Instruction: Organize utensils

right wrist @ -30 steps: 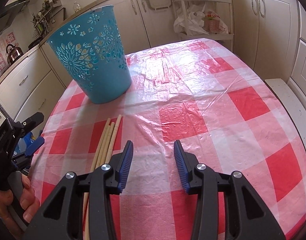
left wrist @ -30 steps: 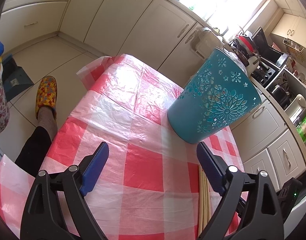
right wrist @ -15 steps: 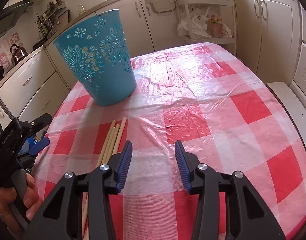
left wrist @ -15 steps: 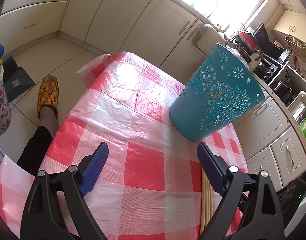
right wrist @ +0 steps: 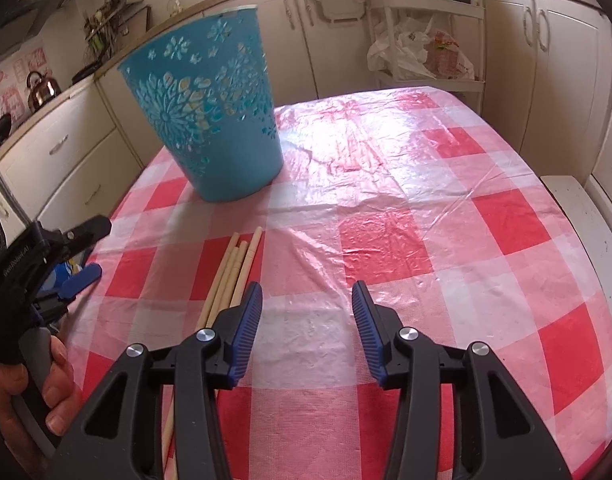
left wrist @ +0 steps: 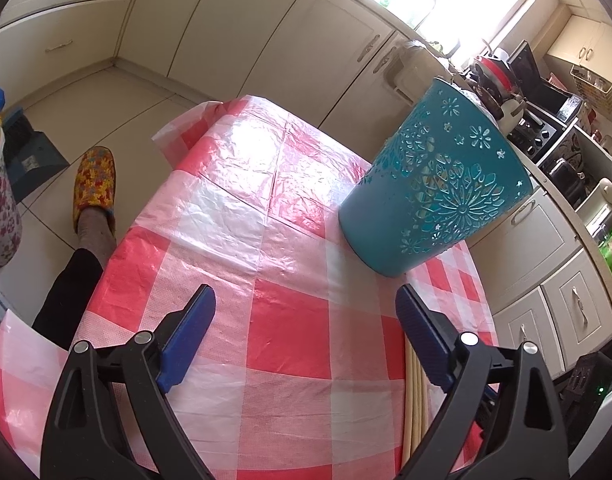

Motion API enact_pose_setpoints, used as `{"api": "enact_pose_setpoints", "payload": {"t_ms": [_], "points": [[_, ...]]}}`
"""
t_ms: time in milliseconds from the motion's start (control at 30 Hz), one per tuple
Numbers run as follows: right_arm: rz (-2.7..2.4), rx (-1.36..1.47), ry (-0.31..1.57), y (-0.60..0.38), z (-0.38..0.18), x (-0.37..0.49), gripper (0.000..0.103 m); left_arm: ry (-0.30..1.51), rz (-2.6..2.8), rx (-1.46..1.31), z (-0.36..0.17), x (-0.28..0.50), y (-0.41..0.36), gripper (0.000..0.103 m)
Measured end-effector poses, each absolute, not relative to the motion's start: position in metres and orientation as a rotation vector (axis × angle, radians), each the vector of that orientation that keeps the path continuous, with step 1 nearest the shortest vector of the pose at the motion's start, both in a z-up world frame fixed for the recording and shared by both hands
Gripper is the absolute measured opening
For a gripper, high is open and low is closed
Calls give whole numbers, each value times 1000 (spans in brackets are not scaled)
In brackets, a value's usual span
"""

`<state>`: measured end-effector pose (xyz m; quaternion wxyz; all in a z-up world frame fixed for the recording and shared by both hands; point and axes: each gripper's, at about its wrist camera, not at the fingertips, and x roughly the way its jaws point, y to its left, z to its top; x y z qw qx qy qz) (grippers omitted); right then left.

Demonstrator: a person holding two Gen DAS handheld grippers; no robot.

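Both grippers are black plastic frames with 2 ribbed blue pads [right wrist: 248, 332] and silver screws [right wrist: 206, 335]; the person wears a floral yellow slipper [left wrist: 94, 180].

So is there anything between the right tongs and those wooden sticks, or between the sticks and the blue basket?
Nothing visible. The wooden sticks lie on the checked tablecloth just beside the open right tongs, and only bare cloth separates their tips from the blue basket standing upright beyond them.

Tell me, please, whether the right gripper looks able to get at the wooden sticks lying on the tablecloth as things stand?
Probably yes. The right gripper has open, empty jaws, and the wooden sticks lie bare on the tablecloth just beside its left jaw. The teal basket stands beyond their tips, clear of that approach.
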<state>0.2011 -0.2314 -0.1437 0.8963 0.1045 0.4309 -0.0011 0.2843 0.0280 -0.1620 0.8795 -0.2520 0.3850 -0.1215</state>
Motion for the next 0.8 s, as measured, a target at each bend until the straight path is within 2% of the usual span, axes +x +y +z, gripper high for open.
{"api": "enact_pose_setpoints", "payload": {"t_ms": [233,700,800], "points": [[42,91,950,-207,-150,219,46,804,-263,-535,-164,285,30,89],[80,68,974,-192,-151,234,44,809,-268,-513,-162,286,23,89],[78,36,980,-190,-151,233,40,810,-268,-510,-162,286,23,89]]}}
